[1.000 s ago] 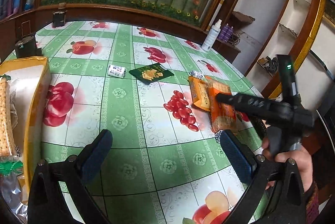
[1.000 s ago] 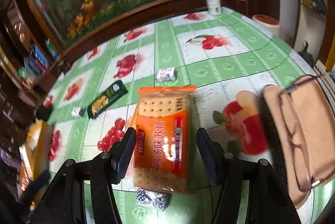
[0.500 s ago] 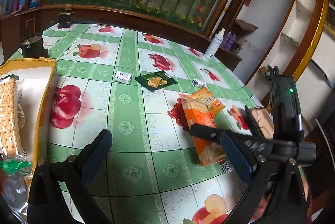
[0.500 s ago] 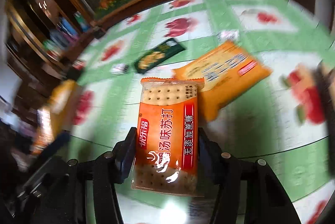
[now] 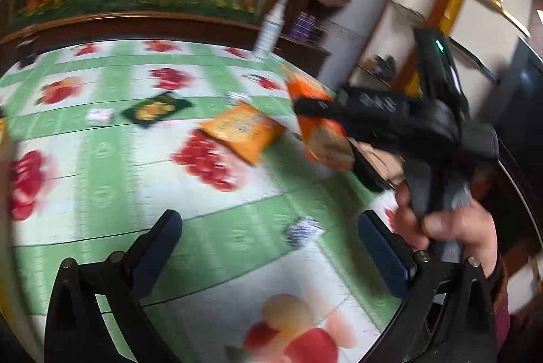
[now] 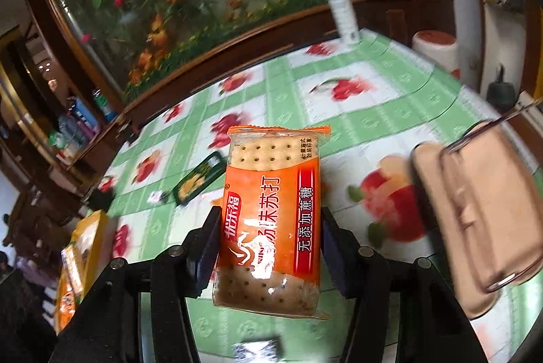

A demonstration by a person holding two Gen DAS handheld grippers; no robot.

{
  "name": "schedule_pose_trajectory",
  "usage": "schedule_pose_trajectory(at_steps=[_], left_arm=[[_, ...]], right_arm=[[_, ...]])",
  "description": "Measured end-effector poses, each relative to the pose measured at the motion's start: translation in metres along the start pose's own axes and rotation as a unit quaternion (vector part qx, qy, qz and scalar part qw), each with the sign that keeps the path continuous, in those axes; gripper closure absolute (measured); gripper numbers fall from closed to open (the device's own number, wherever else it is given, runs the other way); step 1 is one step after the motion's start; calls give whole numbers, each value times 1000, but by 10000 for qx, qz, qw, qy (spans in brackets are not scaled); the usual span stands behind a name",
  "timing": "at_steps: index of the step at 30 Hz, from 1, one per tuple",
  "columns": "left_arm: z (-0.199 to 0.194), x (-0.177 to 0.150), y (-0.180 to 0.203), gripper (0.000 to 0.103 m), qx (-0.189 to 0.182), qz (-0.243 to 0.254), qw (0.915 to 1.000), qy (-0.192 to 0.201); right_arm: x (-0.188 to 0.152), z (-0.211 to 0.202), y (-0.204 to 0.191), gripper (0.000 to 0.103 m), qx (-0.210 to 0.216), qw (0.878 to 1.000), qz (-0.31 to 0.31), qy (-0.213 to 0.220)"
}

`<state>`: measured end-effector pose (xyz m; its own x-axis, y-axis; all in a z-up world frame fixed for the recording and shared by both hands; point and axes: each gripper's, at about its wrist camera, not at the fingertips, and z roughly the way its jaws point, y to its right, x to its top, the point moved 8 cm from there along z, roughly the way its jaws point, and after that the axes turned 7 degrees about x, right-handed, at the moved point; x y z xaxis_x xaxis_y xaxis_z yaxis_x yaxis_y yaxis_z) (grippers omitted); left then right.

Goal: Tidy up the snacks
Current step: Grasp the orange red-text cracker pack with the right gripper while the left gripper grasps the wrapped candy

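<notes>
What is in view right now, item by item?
soda cracker pack: one, orange, held off the table in the right claw.
flat snack pack: one, orange-yellow, lying mid-table.
dark green packet: one, farther back on the table.
small wrapped snacks: at least three, whitish, scattered.
glasses case: one, tan, at the table's right edge.
spray bottle: one, white, at the far edge.
yellow box: one, at the left.
left claw: open, empty.
right claw: shut on the pack.
hand: one, on the right claw's grip.
</notes>
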<state>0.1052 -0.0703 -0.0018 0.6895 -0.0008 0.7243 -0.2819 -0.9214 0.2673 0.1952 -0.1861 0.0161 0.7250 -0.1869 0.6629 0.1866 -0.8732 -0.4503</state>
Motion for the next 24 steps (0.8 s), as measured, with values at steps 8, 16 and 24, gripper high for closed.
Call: schedule_pose_trajectory(at_steps=[8,16,24], left_arm=[[47,-21,53,40,111,1127,9907,-752],[64,-27,48,69,395,1309,9868,-866],[47,-29,18,70,806,922,9893,-793]], right_arm=[[7,-9,15,44,77,9996,242,91],[10,-16,15,44,124,9994,265,201],[4,-8,5,44,167,9998,130,69]])
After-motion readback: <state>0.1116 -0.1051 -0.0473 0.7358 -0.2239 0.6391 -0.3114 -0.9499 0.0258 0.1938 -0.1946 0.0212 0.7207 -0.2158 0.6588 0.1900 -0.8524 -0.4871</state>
